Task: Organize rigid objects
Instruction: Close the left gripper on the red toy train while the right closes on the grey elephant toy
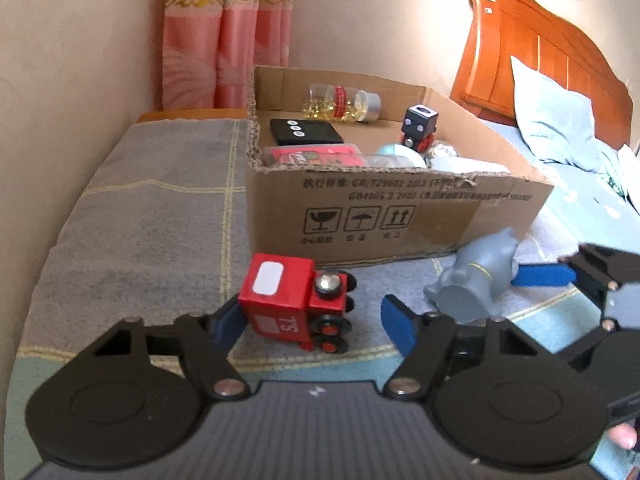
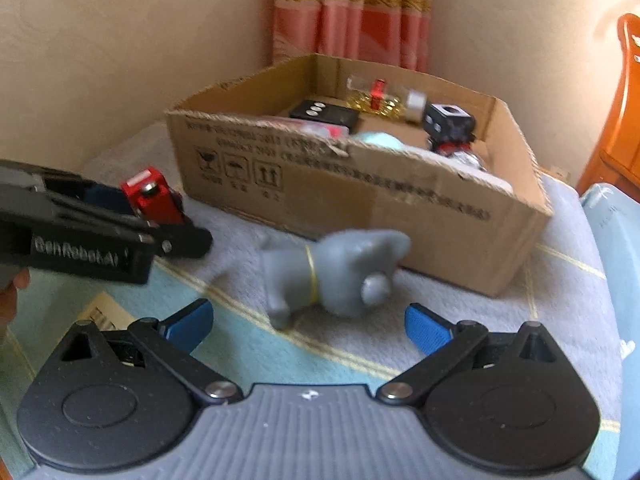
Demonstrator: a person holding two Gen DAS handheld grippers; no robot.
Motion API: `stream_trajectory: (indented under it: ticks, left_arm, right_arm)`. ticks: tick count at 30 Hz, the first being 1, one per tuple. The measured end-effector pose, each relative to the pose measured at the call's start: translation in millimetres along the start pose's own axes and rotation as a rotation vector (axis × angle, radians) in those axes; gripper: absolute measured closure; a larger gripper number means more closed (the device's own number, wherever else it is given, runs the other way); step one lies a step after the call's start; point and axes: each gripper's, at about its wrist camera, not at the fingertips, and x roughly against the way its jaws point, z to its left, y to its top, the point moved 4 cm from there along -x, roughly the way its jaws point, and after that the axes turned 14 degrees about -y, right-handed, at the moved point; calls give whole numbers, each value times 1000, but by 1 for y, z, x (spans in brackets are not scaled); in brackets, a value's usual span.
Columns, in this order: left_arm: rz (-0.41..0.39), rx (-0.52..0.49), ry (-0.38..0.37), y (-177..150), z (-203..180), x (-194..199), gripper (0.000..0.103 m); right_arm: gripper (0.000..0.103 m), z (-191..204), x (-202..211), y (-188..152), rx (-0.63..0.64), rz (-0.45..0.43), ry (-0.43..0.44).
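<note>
A red toy train [image 1: 296,300] lies on the bed blanket between the open blue-padded jaws of my left gripper [image 1: 312,324], close against the left pad. It also shows in the right wrist view [image 2: 154,198]. A grey animal figurine [image 2: 332,272] lies on its side just ahead of my open, empty right gripper [image 2: 308,326]; it also shows in the left wrist view [image 1: 476,284]. An open cardboard box [image 1: 400,216] stands behind both toys and holds a robot toy [image 1: 418,124], a jar [image 1: 344,102], a black device [image 1: 304,132] and other items.
The grey checked blanket [image 1: 152,216] covers the bed. A wooden headboard [image 1: 540,60] and pillow [image 1: 560,116] are to the right. Pink curtains [image 1: 228,32] hang in the wall corner behind the box. My right gripper shows at the right edge of the left wrist view [image 1: 592,280].
</note>
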Motion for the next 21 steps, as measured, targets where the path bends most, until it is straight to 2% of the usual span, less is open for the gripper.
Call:
stream_trajectory:
  ticks: [6, 9, 11, 18, 21]
  left_arm:
    - [6, 22, 2, 1, 3, 0, 50]
    - [8, 39, -12, 2, 6, 3, 51]
    - [13, 36, -11, 2, 6, 3, 51]
    - [30, 25, -13, 3, 6, 2, 51]
    - [39, 24, -10, 4, 7, 2, 51]
  right_arm:
    - [0, 5, -6, 13, 28, -35, 16]
    - [6, 6, -7, 15, 47, -52, 8]
    - [16, 6, -10, 16, 60, -48, -7]
    - [17, 2, -18, 24, 69, -55, -11]
    - [25, 0, -18, 25, 78, -51, -20]
